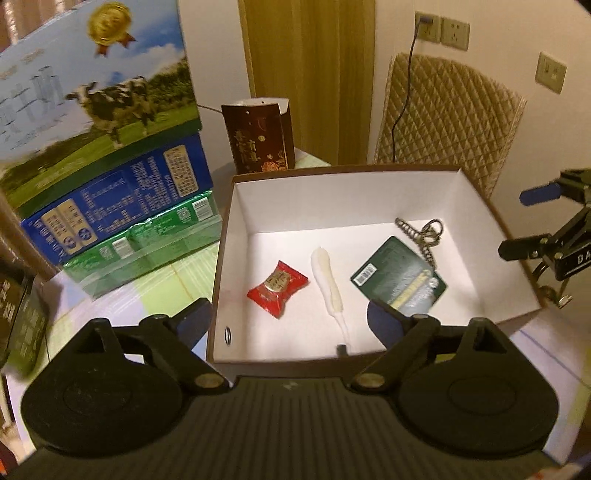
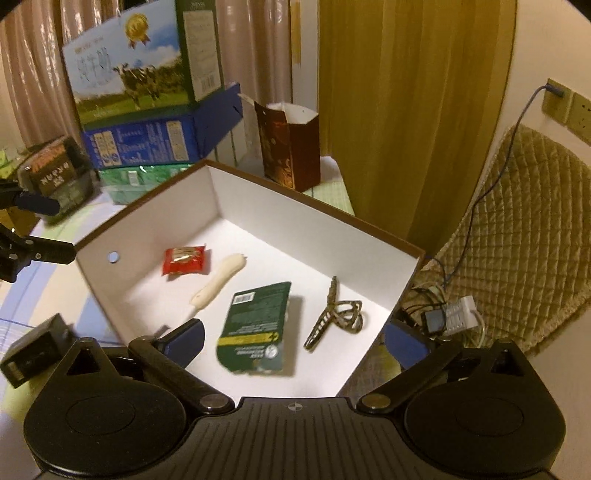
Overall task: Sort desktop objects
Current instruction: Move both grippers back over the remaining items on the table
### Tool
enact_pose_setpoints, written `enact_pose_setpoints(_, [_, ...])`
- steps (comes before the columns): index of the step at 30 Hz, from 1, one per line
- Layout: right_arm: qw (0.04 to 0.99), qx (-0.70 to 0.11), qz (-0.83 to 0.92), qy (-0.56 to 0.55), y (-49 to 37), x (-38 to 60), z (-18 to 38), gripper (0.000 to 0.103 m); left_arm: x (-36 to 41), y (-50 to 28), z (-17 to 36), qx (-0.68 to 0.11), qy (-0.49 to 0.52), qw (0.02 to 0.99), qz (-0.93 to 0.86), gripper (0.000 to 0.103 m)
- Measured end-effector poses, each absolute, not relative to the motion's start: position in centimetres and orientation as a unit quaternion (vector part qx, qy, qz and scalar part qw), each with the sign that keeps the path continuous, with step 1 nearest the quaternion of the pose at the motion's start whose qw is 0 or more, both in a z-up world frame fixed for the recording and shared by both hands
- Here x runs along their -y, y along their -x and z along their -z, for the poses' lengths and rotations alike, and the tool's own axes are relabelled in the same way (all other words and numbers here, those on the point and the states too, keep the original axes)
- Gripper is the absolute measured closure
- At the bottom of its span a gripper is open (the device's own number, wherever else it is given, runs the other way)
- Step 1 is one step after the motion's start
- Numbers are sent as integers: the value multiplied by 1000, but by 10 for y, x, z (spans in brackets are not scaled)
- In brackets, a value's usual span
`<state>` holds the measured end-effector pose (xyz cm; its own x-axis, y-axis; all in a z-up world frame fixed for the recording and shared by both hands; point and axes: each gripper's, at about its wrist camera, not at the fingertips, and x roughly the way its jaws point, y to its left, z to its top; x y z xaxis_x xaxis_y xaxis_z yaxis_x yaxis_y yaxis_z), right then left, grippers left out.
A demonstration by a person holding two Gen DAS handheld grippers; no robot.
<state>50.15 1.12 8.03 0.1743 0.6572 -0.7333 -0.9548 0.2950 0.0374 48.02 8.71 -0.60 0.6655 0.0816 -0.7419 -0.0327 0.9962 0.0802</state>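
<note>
a shallow open box [image 1: 369, 192] with white inner walls and a brown outer skin is seen on the table, and four things are laid flat on its floor. a red candy packet [image 1: 277, 288] is placed toward the left side, with a white sausage-shaped stick [image 1: 327, 280] just beside it. a dark green card [image 1: 399, 282] is set further right, and a metal key chain [image 1: 424, 236] is found at its far corner, touching or overlapping the card's edge in the left wrist view; in the right wrist view the chain [image 2: 334, 314] is seen just beside the card [image 2: 256, 326], slightly apart. the left gripper [image 1: 291, 325] is held above the near edge of the box with its jaws spread wide, and nothing is gripped between them. the right gripper [image 2: 293, 338] is likewise held over the box's near corner, jaws wide apart, with no object pressed by its blue pads [image 2: 188, 338]. behind the box, a stack of cartons [image 1: 110, 177] is piled at the left, topped by one printed with a cow, and an opened dark red paper carton [image 1: 258, 136] is stood upright near the far rim. a quilted cushion [image 1: 447, 122] is leaned against the wall at the right, below wall sockets [image 1: 443, 31] with a cable plugged in.
</note>
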Motion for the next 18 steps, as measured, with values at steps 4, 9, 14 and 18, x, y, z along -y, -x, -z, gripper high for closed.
enact_pose_setpoints(4, [733, -330, -554, 216, -485, 4, -90, 2, -85, -453, -7, -394, -11, 918, -43, 13])
enact_pose_setpoints(9, [732, -325, -560, 213, -461, 19, -97, 2, -83, -419, -18, -383, -2, 922, -53, 13])
enact_pose_setpoints(14, [729, -322, -565, 213, -435, 32, -99, 2, -79, -390, -24, -387, -4, 920, -57, 13])
enact_pose_setpoints(18, [726, -322, -568, 215, -413, 42, -95, 2, -76, -368, -22, -396, -16, 916, -61, 13])
